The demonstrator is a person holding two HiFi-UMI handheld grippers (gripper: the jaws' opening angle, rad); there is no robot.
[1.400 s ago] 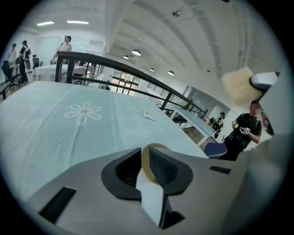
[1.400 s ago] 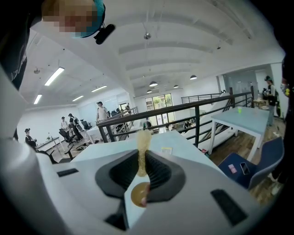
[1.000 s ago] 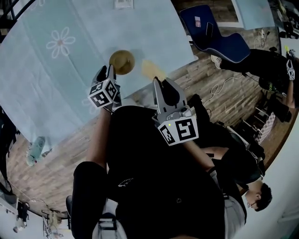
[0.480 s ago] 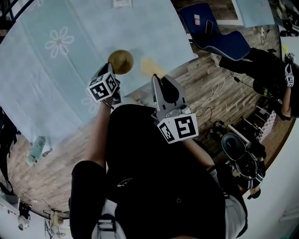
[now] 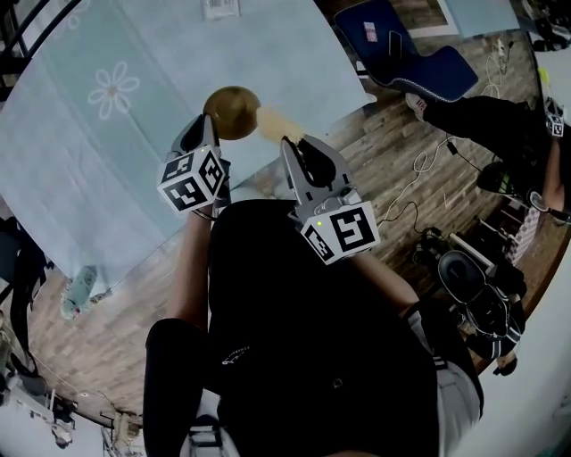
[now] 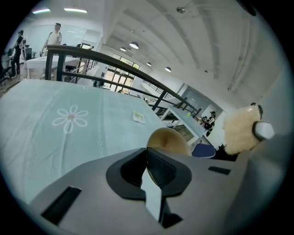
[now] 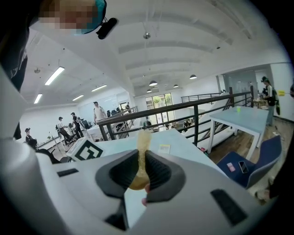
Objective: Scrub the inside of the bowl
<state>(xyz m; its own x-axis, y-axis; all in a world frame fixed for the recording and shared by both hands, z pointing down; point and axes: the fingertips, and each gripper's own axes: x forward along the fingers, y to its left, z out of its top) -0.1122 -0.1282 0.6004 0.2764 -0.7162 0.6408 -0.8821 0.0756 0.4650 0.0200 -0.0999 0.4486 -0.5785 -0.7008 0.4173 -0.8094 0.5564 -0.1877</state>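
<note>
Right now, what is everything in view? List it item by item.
bowl: one, brown, over the table, rim in left gripper.
sponge: one, yellow, beside the bowl, in right gripper.
table: one, pale blue cloth with a flower print, ahead.
card: one, white, table's far side.
chair: one, blue, floor at upper right.
cables: several, pale, wooden floor at right.
bystander: one, in black, far right.
left gripper: grey, jaws just been closing, shut on bowl rim.
right gripper: grey, shut on sponge.
</note>
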